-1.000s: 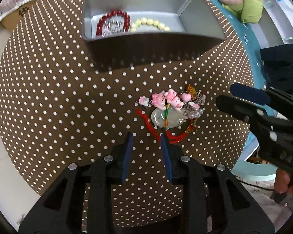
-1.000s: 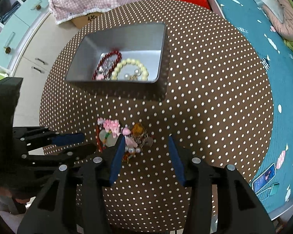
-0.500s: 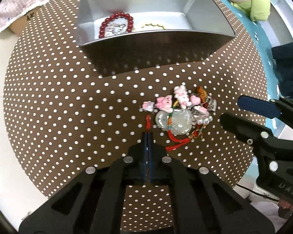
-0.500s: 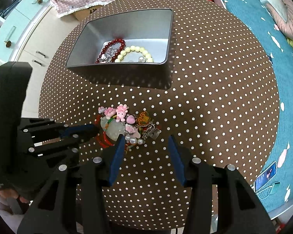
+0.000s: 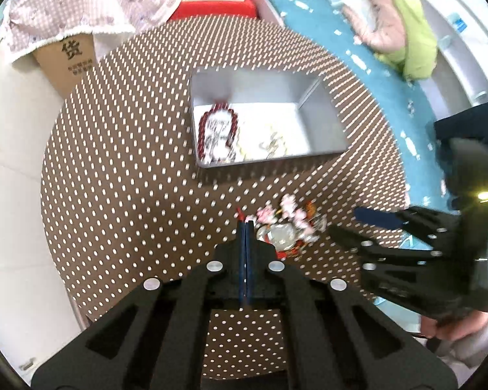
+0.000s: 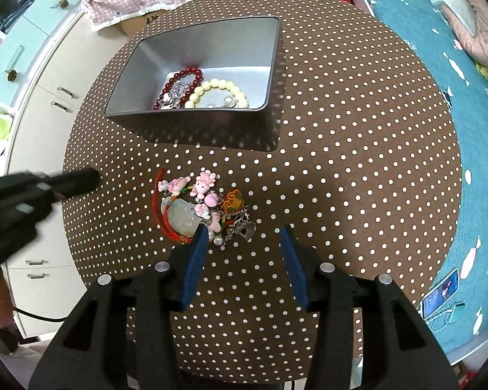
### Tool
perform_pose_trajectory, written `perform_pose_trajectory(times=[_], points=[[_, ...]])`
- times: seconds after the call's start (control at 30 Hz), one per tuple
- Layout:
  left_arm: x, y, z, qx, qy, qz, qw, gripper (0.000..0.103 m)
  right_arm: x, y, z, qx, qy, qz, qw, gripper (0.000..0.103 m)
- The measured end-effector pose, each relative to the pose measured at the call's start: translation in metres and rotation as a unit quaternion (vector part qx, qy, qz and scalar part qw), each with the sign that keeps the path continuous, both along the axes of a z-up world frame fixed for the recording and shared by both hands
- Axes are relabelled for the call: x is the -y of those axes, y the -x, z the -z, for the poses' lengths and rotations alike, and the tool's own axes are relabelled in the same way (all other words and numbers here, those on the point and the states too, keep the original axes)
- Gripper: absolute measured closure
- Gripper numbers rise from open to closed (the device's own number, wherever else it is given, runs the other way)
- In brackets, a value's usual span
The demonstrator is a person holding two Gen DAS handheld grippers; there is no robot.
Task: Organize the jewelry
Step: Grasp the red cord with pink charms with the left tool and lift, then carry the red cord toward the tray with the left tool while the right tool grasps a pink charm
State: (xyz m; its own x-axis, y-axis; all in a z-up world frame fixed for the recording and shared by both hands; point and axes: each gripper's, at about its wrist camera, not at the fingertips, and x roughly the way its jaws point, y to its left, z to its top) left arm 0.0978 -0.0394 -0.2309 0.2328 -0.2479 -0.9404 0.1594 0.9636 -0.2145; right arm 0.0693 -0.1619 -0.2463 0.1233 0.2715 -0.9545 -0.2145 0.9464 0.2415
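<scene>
The left gripper [image 5: 245, 224] was fully closed, pads pressed flat together. From the right wrist view its tip [image 6: 91, 177] was apart from the jewelry, and no cord ran to it. The right gripper [image 6: 244, 229] stood partly open with nothing between its pads, over the counter [image 6: 341, 130] just beside the heap [image 6: 205, 208]. That tangle of pink charms, a pale pendant, a red cord and silver chain lay on the counter's near half. Beyond it, toward the far edge, stood a grey box [image 6: 195, 130]. A red bracelet [image 6: 182, 79] and a cream bracelet [image 6: 224, 91] lay inside, touching each other.
</scene>
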Motion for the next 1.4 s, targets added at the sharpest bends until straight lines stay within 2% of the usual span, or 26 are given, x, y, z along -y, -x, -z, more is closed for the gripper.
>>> perform_pose_trajectory(times=[0.1, 0.13, 0.17, 0.2, 0.27, 0.3, 0.37, 0.53, 0.63, 0.77, 0.83, 0.9, 0.97, 1.23, 1.4], points=[[-0.012, 0.002, -0.002, -0.017, 0.013, 0.014, 0.9997, 0.101, 0.002, -0.001, -0.001, 0.001, 0.002, 0.001, 1.000, 0.059], [-0.013, 0.002, 0.004, -0.031, 0.018, 0.018, 0.9992, 0.098, 0.002, -0.001, -0.002, 0.001, 0.002, 0.002, 1.000, 0.059], [-0.006, 0.000, 0.011, -0.053, 0.022, 0.023, 0.9981, 0.082, 0.002, -0.001, -0.002, 0.001, 0.002, 0.001, 1.000, 0.059], [-0.002, 0.002, 0.018, -0.061, 0.021, 0.023, 0.9976, 0.076, 0.003, 0.000, -0.002, 0.001, 0.003, 0.001, 1.000, 0.059], [0.008, 0.006, 0.031, -0.078, 0.036, 0.037, 0.9956, 0.076, 0.004, 0.001, -0.003, 0.001, 0.004, 0.001, 1.000, 0.059], [0.011, 0.006, 0.038, -0.093, 0.044, 0.041, 0.9939, 0.071, 0.005, 0.002, -0.002, 0.000, 0.004, 0.001, 1.000, 0.059], [0.017, 0.007, 0.052, -0.119, 0.049, 0.035, 0.9910, 0.070, 0.005, 0.005, -0.001, -0.002, 0.006, 0.003, 1.000, 0.059], [0.016, -0.005, 0.080, -0.170, 0.063, -0.022, 0.9831, 0.070, 0.014, 0.009, 0.003, -0.008, 0.007, 0.012, 1.000, 0.059], [0.012, -0.011, 0.082, -0.169, 0.058, -0.047, 0.9827, 0.071, 0.021, 0.012, 0.004, -0.010, 0.006, 0.016, 1.000, 0.059], [0.009, -0.019, 0.082, -0.172, 0.063, -0.057, 0.9815, 0.095, 0.024, 0.011, 0.005, -0.014, 0.006, 0.018, 1.000, 0.059], [0.019, -0.022, 0.083, -0.168, 0.058, -0.050, 0.9828, 0.100, 0.022, 0.011, 0.005, -0.013, 0.003, 0.015, 1.000, 0.059], [0.026, -0.020, 0.087, -0.163, 0.047, -0.047, 0.9843, 0.101, 0.021, 0.010, 0.004, -0.013, -0.003, 0.010, 1.000, 0.059], [0.024, -0.019, 0.081, -0.157, 0.056, -0.047, 0.9848, 0.101, 0.020, 0.009, 0.003, -0.013, -0.007, 0.006, 1.000, 0.059], [0.006, -0.010, 0.044, -0.118, 0.061, -0.041, 0.9903, 0.101, 0.010, -0.001, -0.001, -0.009, -0.019, -0.003, 1.000, 0.059], [-0.005, -0.001, 0.001, -0.057, 0.032, -0.013, 0.9978, 0.101, 0.001, -0.009, -0.005, -0.003, -0.021, -0.013, 1.000, 0.059]])
